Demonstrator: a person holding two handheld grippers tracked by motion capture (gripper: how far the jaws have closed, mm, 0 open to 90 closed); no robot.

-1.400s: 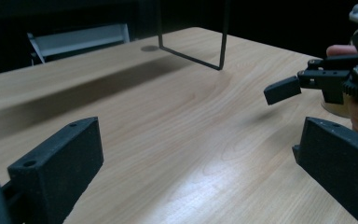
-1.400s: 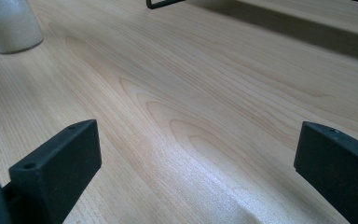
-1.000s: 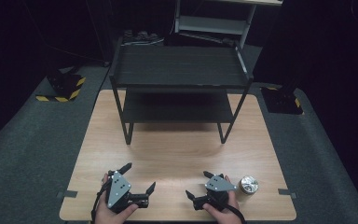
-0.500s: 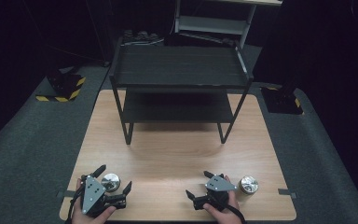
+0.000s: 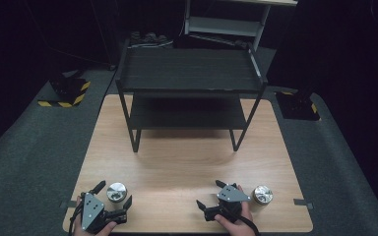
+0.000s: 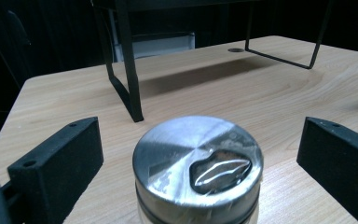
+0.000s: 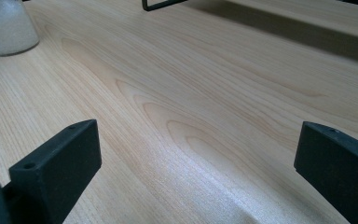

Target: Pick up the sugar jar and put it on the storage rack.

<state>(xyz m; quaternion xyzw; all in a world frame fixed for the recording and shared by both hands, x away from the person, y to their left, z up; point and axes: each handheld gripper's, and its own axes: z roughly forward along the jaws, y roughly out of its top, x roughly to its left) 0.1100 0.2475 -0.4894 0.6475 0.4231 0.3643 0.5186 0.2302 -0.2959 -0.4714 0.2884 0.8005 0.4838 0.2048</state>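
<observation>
My left claw point(image 5: 112, 202) sits at the near left corner of the table point(image 5: 187, 162). Its jaws are spread wide, and a jar point(image 5: 116, 191) with a shiny metal lid stands right between them. In the left gripper view the jar point(image 6: 198, 172) is close up in the middle of the gap, and neither jaw touches it. My right claw point(image 5: 211, 197) rests near the right side, jaws spread too, with bare wood between them. A second jar point(image 5: 262, 195) stands just to its right. Farther back, in the middle of the table, stands a black shelf point(image 5: 189, 71).
</observation>
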